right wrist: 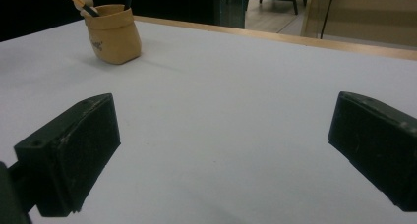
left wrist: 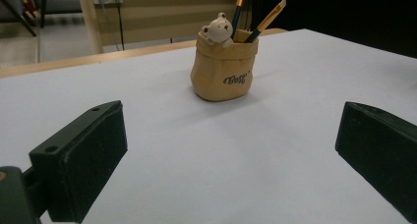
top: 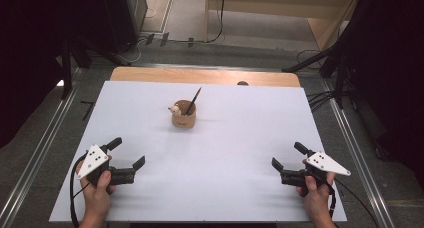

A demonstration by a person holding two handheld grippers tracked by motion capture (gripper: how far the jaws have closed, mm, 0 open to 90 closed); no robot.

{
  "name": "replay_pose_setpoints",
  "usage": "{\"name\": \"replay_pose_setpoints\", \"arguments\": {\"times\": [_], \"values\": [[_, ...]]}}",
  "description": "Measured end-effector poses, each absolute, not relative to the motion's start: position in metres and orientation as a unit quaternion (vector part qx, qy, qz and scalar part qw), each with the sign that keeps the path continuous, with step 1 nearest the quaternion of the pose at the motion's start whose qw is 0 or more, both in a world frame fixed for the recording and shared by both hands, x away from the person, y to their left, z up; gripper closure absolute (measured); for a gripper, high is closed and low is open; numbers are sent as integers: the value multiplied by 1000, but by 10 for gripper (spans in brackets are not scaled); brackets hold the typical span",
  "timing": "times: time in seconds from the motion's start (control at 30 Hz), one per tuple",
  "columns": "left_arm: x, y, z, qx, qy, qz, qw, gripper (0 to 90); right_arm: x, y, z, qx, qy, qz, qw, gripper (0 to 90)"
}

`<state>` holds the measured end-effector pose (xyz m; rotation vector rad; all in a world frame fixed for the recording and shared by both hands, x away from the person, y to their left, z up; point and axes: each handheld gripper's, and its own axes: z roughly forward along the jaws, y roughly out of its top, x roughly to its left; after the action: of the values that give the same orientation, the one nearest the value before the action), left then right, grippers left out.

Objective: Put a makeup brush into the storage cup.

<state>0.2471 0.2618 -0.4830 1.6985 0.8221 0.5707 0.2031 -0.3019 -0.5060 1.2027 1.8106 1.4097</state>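
At the near edge of the white table [top: 215,153], the person's left hand [top: 97,188] holds the left gripper [top: 131,154] low over the surface at the near left corner. Its jaws stand wide apart and have hold of nothing; in the left gripper view the two black pads frame bare white tabletop. A grey three-cornered plate sits on top of it and a black cable trails back toward the person.

At the near right corner, the right hand [top: 316,193] holds the right gripper [top: 287,155] in the same manner, jaws spread wide and empty, pointing forward and inward across the table. The right gripper view shows plain tabletop between its pads.

The two grippers lie well apart from each other, one at each side.

Farther out, near the middle of the table and a little toward its far edge, stands a tan sack-shaped pen holder [top: 183,115]. It is upright, well apart from both grippers, ahead of the left one to its right, and ahead of the right one to its left. A small bear figure [left wrist: 217,29] peeks over its rim, and dark lettering marks its side. A dark brush [top: 193,100] leans out of it; the left gripper view shows a second, yellow-handled one [left wrist: 268,18] beside it.

Beyond the holder, the wooden far edge [top: 205,76] of the table shows past the white sheet.
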Motion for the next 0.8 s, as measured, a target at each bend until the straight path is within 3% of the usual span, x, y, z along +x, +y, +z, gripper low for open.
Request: {"name": "replay_pose_setpoints", "arguments": {"times": [0.8], "values": [[228, 291, -484, 718, 359, 252, 540, 0, 200, -298, -504, 454, 665, 516, 292, 0]]}}
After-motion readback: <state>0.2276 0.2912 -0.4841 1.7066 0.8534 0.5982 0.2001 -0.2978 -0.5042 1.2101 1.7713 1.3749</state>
